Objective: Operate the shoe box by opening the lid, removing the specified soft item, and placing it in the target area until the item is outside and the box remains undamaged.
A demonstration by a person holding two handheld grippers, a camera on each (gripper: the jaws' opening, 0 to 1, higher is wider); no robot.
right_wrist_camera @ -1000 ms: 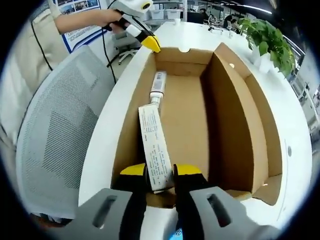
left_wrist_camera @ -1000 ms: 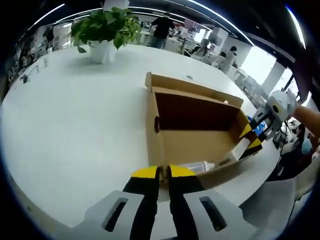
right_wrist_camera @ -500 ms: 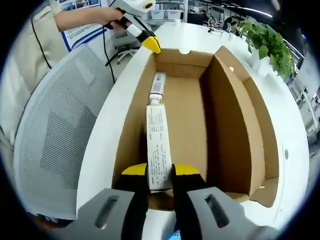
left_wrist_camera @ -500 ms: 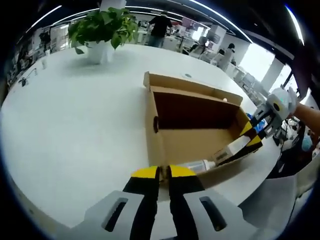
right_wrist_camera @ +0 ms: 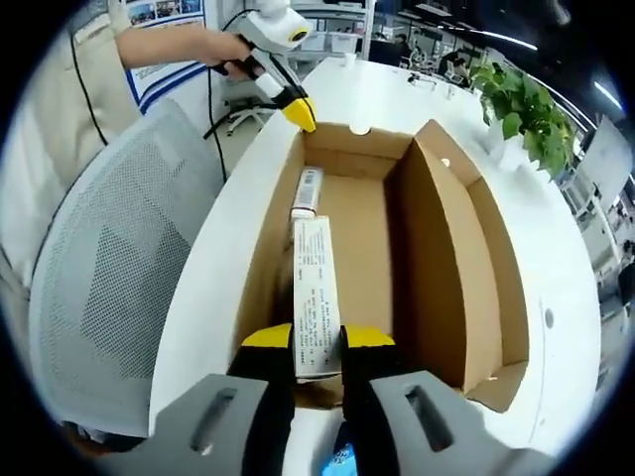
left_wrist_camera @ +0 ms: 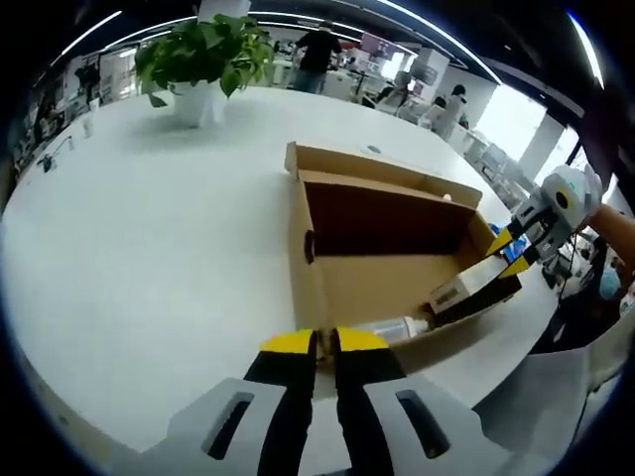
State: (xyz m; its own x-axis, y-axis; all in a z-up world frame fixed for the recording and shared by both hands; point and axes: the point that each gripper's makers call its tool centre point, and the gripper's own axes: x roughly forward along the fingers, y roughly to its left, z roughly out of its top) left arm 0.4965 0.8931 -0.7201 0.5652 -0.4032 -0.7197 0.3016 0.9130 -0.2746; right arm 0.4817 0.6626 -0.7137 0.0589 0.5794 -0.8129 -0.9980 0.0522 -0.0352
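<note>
Brown cardboard shoe box [left_wrist_camera: 387,263] sits open on the white round worktop [left_wrist_camera: 149,228], lid folded back along its far side in the left gripper view. Right gripper [right_wrist_camera: 317,342], seen in its own view, has yellow-tipped black fingers [right_wrist_camera: 266,339] pinching the near end of a long white printed carton [right_wrist_camera: 316,296], which slants up out of the box interior. In the left gripper view the same carton [left_wrist_camera: 468,286] shows raised at the box's right end, held by that gripper [left_wrist_camera: 511,253]. White tube with a label [right_wrist_camera: 307,190] lies flat on the box floor beyond the carton, against the left wall; in the left gripper view the tube [left_wrist_camera: 389,328] rests just inside the near wall. Left gripper [left_wrist_camera: 324,343] has its fingers pressed together at the box's near edge. Potted green plant [left_wrist_camera: 203,59] stands well apart on the worktop. Grey mesh chair back [right_wrist_camera: 109,278] stands beside the worktop.
</note>
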